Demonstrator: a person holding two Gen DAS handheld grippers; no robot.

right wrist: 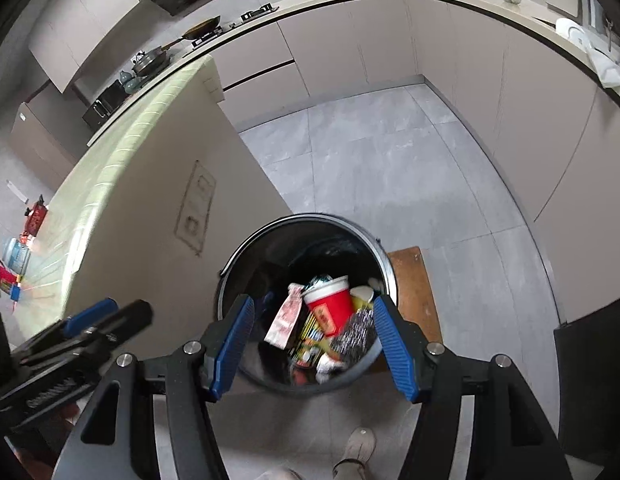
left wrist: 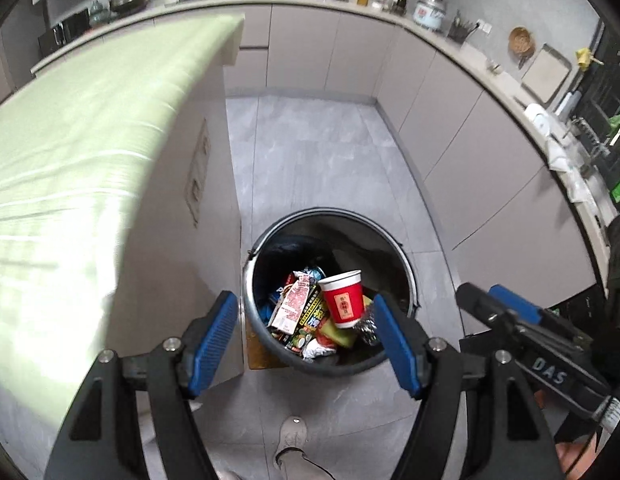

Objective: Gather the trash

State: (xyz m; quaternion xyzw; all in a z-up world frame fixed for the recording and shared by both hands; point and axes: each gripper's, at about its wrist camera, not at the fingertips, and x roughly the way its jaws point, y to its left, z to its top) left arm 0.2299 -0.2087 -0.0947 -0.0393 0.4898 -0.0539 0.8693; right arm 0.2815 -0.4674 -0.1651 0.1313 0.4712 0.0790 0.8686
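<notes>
Left gripper (left wrist: 305, 336): jaws wide apart, nothing between them. Right gripper (right wrist: 314, 344): jaws wide apart, likewise holding nothing. Both hang above the bin (left wrist: 406, 264), which stands on the floor just right of the island (left wrist: 89, 128). Red cup (left wrist: 344, 298) lies tilted on top of the trash inside, beside a carton (left wrist: 291, 302).

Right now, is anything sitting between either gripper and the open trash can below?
Nothing visible blocks it. Both the left gripper and the right gripper hang open and empty above the trash can, which has no lid over its mouth. The red paper cup already lies inside on the other rubbish.
</notes>
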